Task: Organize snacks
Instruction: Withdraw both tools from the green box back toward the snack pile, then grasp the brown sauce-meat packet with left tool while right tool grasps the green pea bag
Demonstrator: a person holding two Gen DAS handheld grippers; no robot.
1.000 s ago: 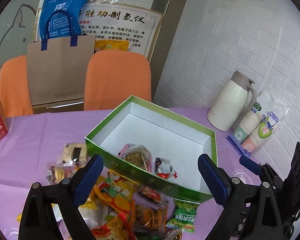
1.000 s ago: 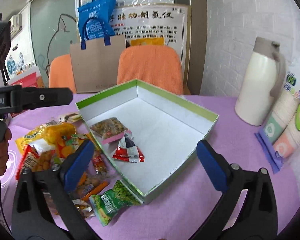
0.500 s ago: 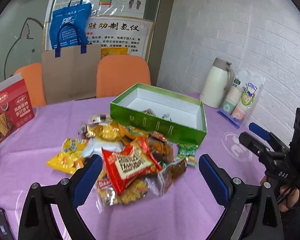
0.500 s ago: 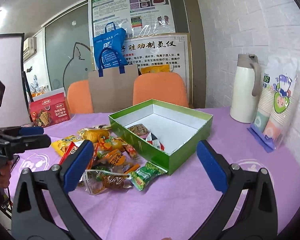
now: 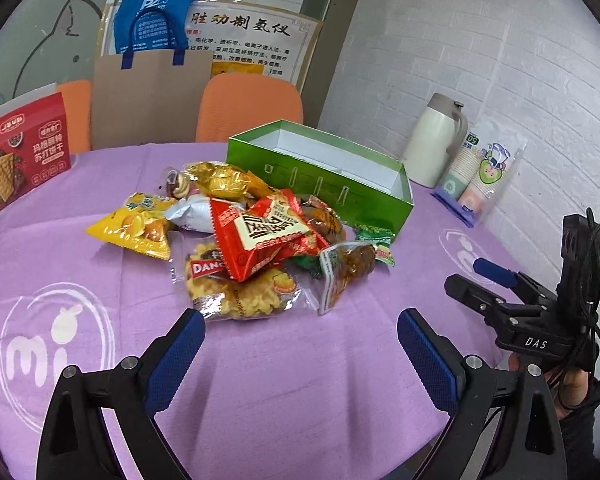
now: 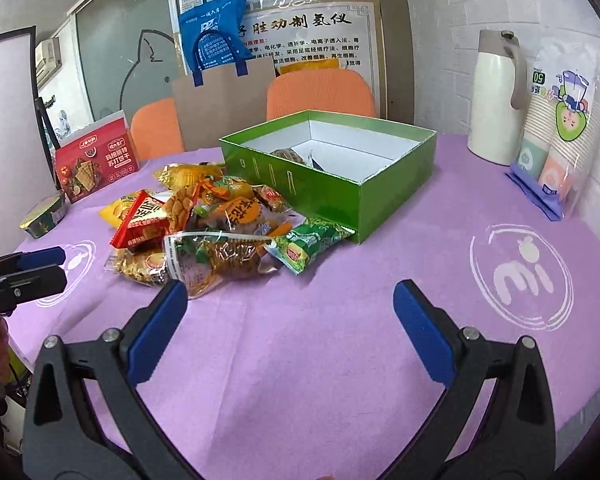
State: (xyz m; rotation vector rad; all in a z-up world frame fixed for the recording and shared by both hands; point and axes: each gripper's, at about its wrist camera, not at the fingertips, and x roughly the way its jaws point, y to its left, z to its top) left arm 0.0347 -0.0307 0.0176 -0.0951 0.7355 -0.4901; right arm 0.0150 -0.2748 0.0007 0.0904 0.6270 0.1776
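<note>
The left gripper (image 5: pixel 300 350) hangs with its blue-padded fingers spread wide and nothing between them, low over the bare purple tablecloth (image 5: pixel 260 380) just short of the snack pile (image 5: pixel 244 240); the right gripper (image 6: pixel 290 320) is equally wide apart and empty, over the cloth near the table's front edge. Both cameras cut off the gripper bodies at the bottom, and only part of a hand (image 5: pixel 572 390) shows under the right tool. In the pile, a red triangular packet (image 5: pixel 260 236) lies on top, over a clear bag of golden snacks (image 5: pixel 236 292) whose label reads only partly, "DANC"; a yellow chip bag (image 5: pixel 136 230) and a small green packet (image 5: pixel 376 244) sit at the edges, and the packets underneath are too overlapped to tell apart. The green box (image 6: pixel 340 164) stands just behind the pile, touching it; from the left view its near wall hides the contents, and the right view shows only the tips of a couple of packets (image 6: pixel 296 156) inside. A white thermos (image 6: pixel 496 96) and a sleeve of paper cups (image 6: pixel 556 128) stand well to the right, and a red cracker box (image 5: pixel 16 160) to the left is cropped by the lens. Compared with a second ago, both grippers have pulled back from directly over the box to the near side of the table, so that the whole pile is in view.
</note>
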